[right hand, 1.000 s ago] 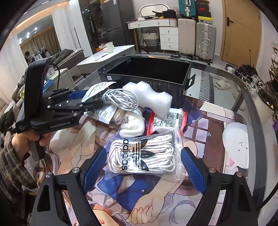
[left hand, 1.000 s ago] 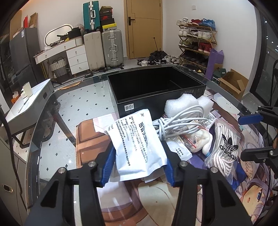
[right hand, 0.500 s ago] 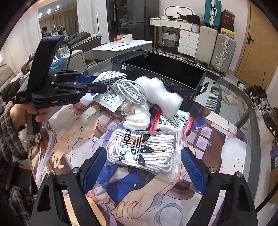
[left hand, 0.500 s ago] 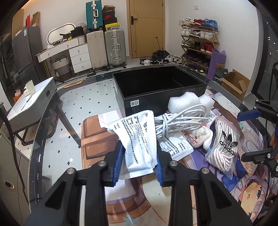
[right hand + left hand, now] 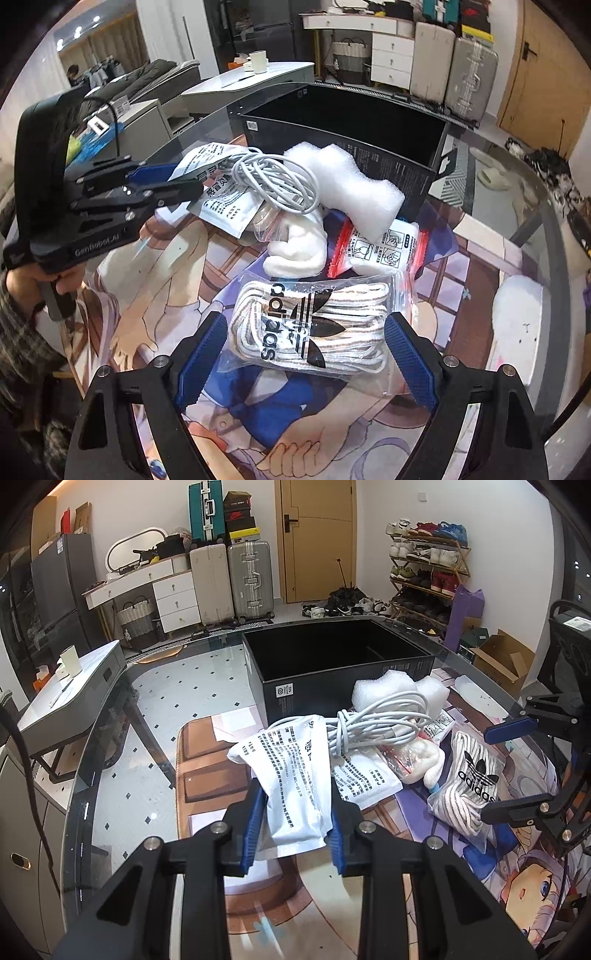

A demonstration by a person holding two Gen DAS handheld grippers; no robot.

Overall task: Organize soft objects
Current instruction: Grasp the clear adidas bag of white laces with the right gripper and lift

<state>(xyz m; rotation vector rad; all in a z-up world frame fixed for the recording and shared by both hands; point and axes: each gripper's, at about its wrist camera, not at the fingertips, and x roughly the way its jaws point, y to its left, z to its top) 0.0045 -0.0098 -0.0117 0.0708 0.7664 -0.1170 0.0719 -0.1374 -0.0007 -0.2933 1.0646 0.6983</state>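
Right wrist: "adidas" lace bag [image 5: 314, 328] (logo sideways) between spread right hand-held gripper [image 5: 301, 360].

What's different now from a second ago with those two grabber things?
The left gripper closed from wide open onto the white printed pouch, crumpling it. The right gripper stayed open around the adidas lace bag; the black box stayed put.

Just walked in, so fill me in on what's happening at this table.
A person with two handheld grippers is sorting a pile of soft items beside an open black box. The left gripper is shut on a white printed pouch, lifted at the near end. The right gripper is open around a bagged bundle of Adidas laces, not yet closed. A coiled white cable and white foam remain in the pile.
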